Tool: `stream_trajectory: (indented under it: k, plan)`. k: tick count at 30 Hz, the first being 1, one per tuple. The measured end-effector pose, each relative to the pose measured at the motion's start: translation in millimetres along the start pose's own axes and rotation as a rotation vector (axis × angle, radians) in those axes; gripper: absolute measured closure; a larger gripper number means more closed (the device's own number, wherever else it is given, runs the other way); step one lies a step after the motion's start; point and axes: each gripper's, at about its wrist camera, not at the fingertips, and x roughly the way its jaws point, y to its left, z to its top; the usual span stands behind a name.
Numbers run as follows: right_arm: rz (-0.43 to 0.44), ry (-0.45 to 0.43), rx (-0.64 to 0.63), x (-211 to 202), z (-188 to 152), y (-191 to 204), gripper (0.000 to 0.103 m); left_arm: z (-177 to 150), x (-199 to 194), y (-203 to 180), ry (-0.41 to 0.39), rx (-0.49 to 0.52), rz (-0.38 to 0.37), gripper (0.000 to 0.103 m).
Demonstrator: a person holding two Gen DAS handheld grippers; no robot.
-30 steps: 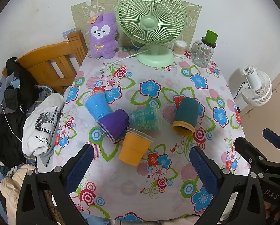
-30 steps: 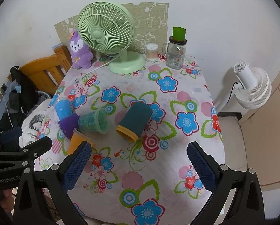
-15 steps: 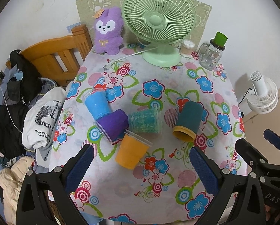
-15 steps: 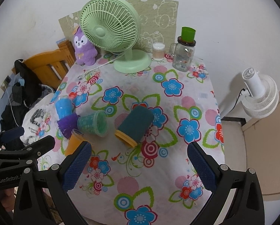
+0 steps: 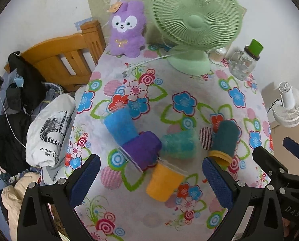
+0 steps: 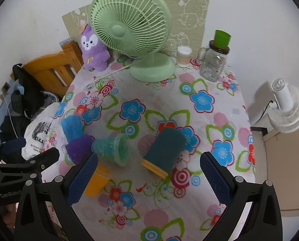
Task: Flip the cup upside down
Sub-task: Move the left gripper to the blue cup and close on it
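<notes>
Several cups lie on their sides on the flowered tablecloth (image 5: 189, 84): a blue cup (image 5: 119, 125), a purple cup (image 5: 142, 152), a green cup (image 5: 178, 144), an orange cup (image 5: 162, 182) and a dark teal cup with a yellow rim (image 5: 225, 138). My left gripper (image 5: 151, 180) is open above the orange cup, holding nothing. In the right wrist view my right gripper (image 6: 149, 176) is open and empty, just in front of the teal cup (image 6: 163, 150) and the green cup (image 6: 111, 149). The orange cup (image 6: 95, 182) is partly hidden behind its left finger.
A green table fan (image 6: 133, 32), a purple plush rabbit (image 6: 93, 48), a small jar (image 6: 183, 56) and a glass jug with a green lid (image 6: 215, 60) stand at the table's far edge. A wooden chair with clothes (image 5: 55, 60) is left; a white fan (image 6: 285, 108) stands right.
Both grippers have moved forward and lower toward the cups, which now look larger. The cups have not moved. Both grippers stay open.
</notes>
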Motion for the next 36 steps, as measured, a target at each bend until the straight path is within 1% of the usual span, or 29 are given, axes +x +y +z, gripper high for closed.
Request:
stream_trajectory:
  k: [11,18,29,32,34,36]
  plan:
    - [-0.011,0.059,-0.002,53,27,35,0.000,30,52,37,0.065,-0.023,0.003,0.001]
    - [-0.009,0.099,0.000,90,42,51,0.000,37,96,66,0.145,-0.084,0.016,0.001]
    - [-0.029,0.184,-0.001,144,50,67,0.000,50,157,75,0.226,-0.099,-0.013,0.001]
    - [-0.033,0.207,0.004,156,49,68,0.000,52,169,76,0.241,-0.106,-0.012,0.006]
    - [-0.035,0.220,0.005,163,48,68,0.000,53,176,75,0.243,-0.110,-0.007,0.011]
    - [-0.038,0.230,0.007,168,48,68,0.000,53,180,73,0.235,-0.097,0.002,0.025]
